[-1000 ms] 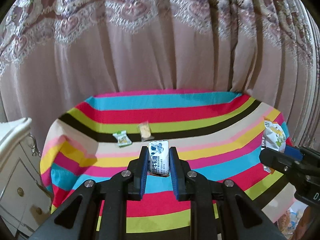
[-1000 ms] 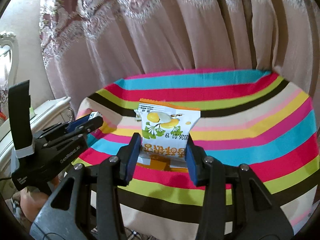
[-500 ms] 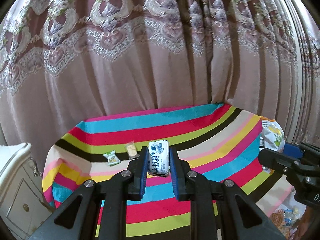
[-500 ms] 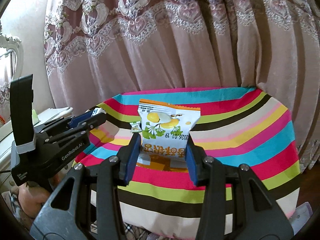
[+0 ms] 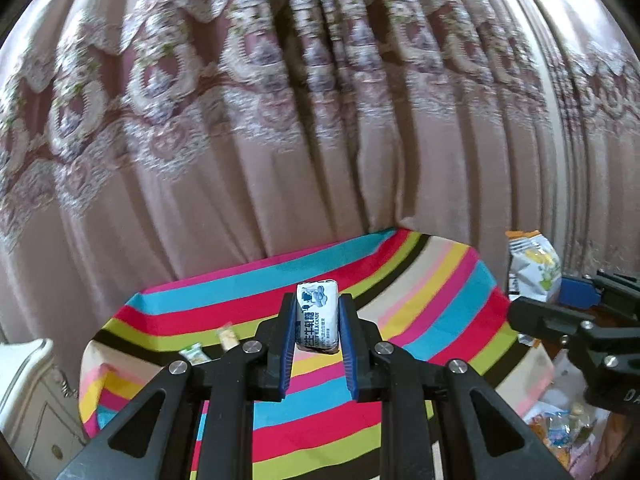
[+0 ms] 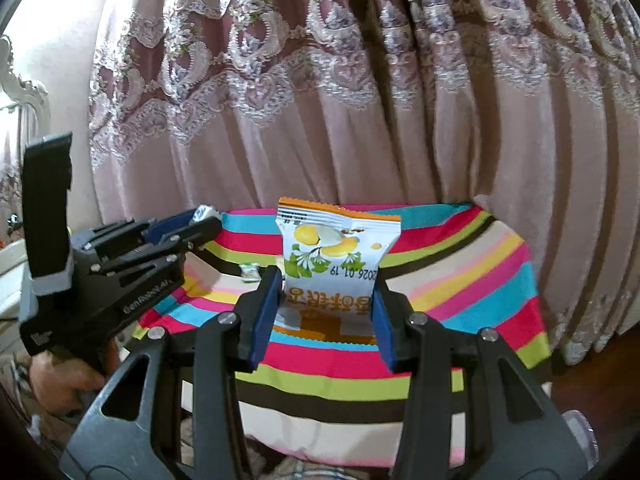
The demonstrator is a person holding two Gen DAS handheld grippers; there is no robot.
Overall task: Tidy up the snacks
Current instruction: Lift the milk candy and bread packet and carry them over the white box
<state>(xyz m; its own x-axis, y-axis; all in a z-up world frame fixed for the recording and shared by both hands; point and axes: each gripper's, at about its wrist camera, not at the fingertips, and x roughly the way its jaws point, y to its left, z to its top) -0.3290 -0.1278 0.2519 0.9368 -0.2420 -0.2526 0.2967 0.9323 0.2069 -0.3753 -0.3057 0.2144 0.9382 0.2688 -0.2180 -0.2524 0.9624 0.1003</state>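
My left gripper (image 5: 316,312) is shut on a small white and blue milk candy (image 5: 317,316), held upright above the striped table (image 5: 440,308). My right gripper (image 6: 326,292) is shut on a white snack packet with yellow fruit and an orange edge (image 6: 334,256), also clear of the table. Each gripper shows in the other's view: the right one with its packet (image 5: 532,266) at the right edge, the left one (image 6: 188,226) at the left. Two small wrapped snacks, one green (image 5: 195,354) and one pale (image 5: 227,336), lie on the table's left part.
A pink patterned curtain (image 5: 280,140) hangs right behind the table. A white cabinet (image 5: 28,392) stands at the table's left. Several snack packets (image 5: 560,432) lie low down to the right of the table. A hand (image 6: 60,380) holds the left gripper's handle.
Both grippers have risen and drawn back from the table with their snacks still held. The table now looks smaller and lower, and more curtain fills both views.
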